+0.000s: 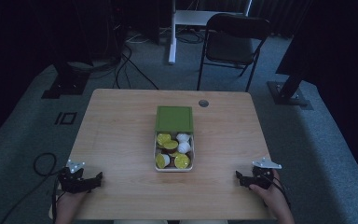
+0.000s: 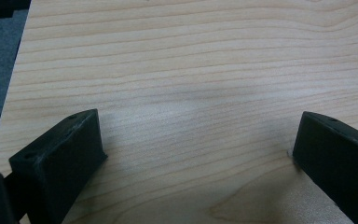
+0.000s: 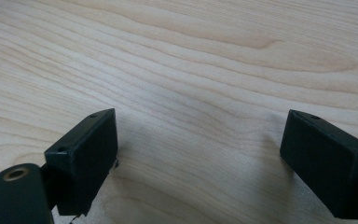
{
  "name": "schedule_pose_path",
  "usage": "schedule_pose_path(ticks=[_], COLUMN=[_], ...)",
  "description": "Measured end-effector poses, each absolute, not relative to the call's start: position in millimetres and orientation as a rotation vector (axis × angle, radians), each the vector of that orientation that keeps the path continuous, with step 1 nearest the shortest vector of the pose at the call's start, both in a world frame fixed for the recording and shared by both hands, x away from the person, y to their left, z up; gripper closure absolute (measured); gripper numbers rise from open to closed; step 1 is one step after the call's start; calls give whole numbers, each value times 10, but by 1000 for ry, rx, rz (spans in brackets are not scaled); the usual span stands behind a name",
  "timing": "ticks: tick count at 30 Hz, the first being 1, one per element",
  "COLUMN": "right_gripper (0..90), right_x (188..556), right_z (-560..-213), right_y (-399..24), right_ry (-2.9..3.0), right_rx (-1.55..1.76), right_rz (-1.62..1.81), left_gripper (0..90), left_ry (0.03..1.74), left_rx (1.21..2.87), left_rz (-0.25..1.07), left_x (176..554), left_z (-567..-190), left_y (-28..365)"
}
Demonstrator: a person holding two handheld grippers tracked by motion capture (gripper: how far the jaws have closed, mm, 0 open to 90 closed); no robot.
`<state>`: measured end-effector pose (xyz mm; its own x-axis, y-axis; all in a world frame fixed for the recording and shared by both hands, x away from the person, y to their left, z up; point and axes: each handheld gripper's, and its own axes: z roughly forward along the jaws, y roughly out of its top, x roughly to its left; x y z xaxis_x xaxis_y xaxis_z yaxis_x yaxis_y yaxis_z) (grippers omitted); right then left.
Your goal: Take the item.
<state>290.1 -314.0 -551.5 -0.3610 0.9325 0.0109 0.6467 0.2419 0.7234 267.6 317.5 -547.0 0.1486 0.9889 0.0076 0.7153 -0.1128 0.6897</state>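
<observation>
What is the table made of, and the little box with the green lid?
The table looks like pale wood or a wood-look coating: wavy grain lines run across it, with a smooth matte finish. The box seems to be whitish plastic, judging by its thin, rounded rim. Its lid looks like matte green plastic, flat and evenly coloured, though the dim light leaves that open.

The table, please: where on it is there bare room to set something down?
Bare wood lies between the left gripper and the white box, and between that box and the right gripper. The table is crowded only at its middle, where the green lid adjoins the box.
</observation>
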Motion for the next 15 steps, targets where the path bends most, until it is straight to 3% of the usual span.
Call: schedule_pose_path(ticks=[15], right_gripper=[129], right_x=[2912], right_z=[-5453], right_y=[-3065], right_ry=[2052], right_rx=[1500], right_rz=[926], left_gripper=[18], left_ry=[1622], left_rx=[1890], left_rz=[657], left_x=[2676], left_z=[-5470], left_y=[3175])
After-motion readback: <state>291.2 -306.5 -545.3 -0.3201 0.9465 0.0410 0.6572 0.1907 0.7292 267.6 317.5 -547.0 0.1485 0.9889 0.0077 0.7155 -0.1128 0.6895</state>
